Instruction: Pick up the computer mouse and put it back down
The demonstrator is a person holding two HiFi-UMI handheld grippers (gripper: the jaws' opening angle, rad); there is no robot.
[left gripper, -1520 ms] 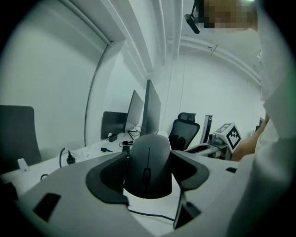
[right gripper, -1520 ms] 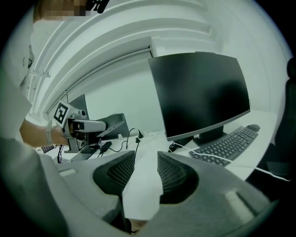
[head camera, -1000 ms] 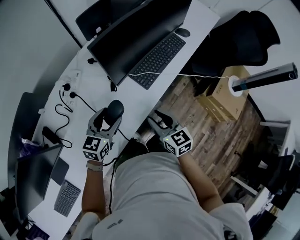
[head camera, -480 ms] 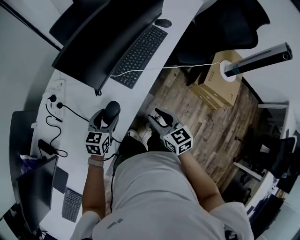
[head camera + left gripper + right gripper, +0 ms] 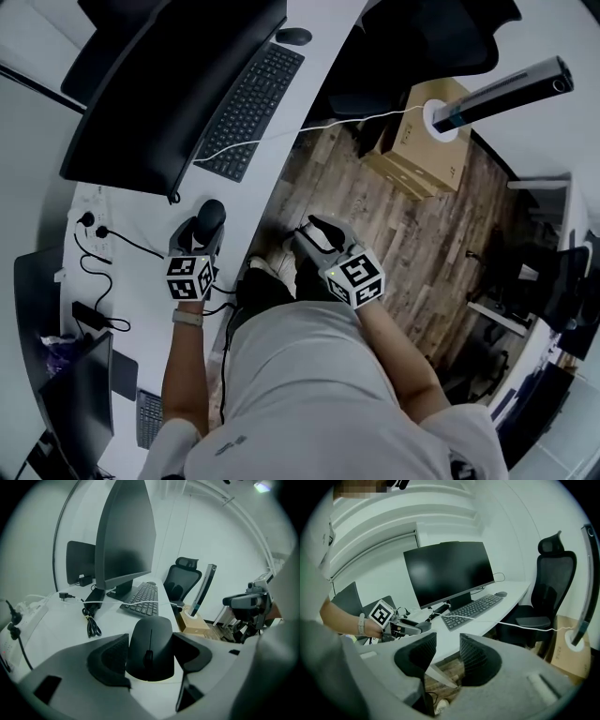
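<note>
A white desk (image 5: pixel 141 291) curves from the lower left to the top centre of the head view. A dark monitor (image 5: pixel 178 84) fills the upper left, with a keyboard (image 5: pixel 248 108) just right of it. A black chair (image 5: pixel 412 37) stands at the top right on the wood floor (image 5: pixel 412 225), and a box (image 5: pixel 412 150) lies just below it.

The left gripper (image 5: pixel 200 231) sits left of centre over the desk, its jaws closed against both sides of the black mouse (image 5: pixel 151 646). In the left gripper view the mouse fills the gap between them at lower centre, its wheel end nearest the camera (I cannot tell whether its underside touches the desk).

The right gripper (image 5: pixel 447 651) is at the middle of the head view, off the desk edge and over the floor. Its jaws stand a narrow gap apart with nothing between them.

A white cable (image 5: pixel 281 131) crosses below the keyboard. A far mouse (image 5: pixel 293 37) lies at the keyboard's top end.
</note>
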